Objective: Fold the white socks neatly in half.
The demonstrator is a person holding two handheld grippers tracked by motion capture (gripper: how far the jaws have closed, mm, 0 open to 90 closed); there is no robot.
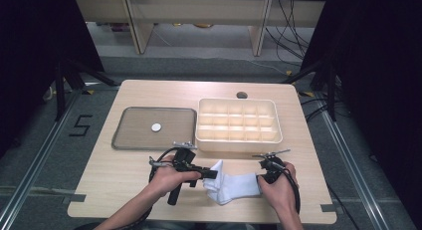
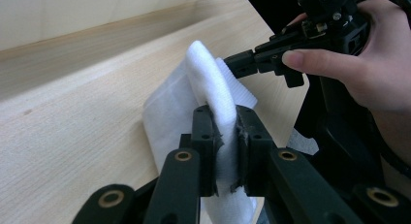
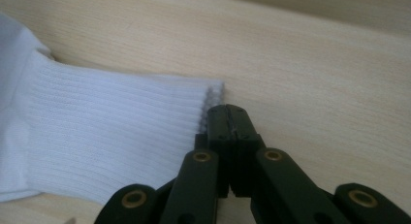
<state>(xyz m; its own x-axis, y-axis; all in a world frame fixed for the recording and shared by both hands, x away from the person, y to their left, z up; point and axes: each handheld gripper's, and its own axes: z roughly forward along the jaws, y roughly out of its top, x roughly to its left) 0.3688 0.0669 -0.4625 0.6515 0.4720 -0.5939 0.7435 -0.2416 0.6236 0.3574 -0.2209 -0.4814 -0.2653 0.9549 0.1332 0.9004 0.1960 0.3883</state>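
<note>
Left gripper [image 2: 225,136] clamped on white sock [image 2: 213,95], right gripper [image 3: 228,120] seemingly at its cuff.

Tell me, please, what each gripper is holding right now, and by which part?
Both hold the white sock. The left gripper pinches a raised fold of its fabric; the right gripper is shut on the edge of the ribbed cuff.

White ribbed sock [image 1: 233,186] lies partly folded on the table's near edge.
</note>
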